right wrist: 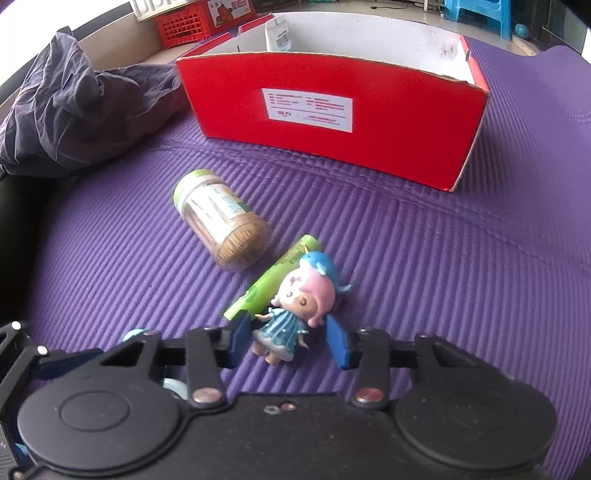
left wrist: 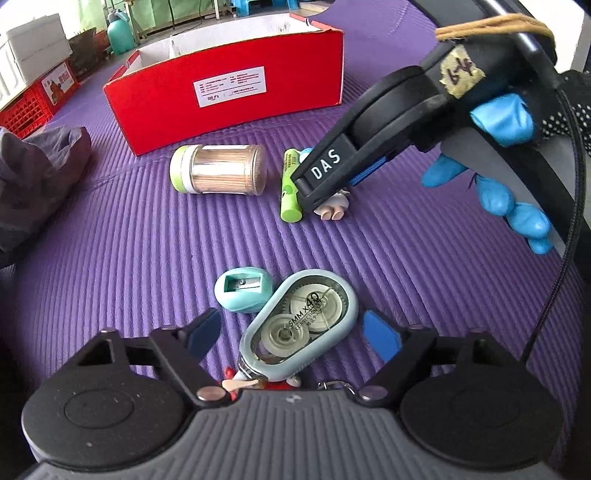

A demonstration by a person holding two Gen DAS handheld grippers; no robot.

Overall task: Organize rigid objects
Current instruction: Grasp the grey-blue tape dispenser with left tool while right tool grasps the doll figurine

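While the left hand-held gripper (left wrist: 291, 334) straddles the tape (left wrist: 299, 325), fingers apart, the right hand-held gripper (right wrist: 290, 341) brackets the doll (right wrist: 295, 310), also apart. Both lie on the mat (right wrist: 443, 277); the box (right wrist: 332, 122) waits at 12 o'clock, likely their destination.

surface: ribbed purple mat (right wrist: 461, 258) | behind: red crate (left wrist: 26, 107), blue stool (right wrist: 476, 14)
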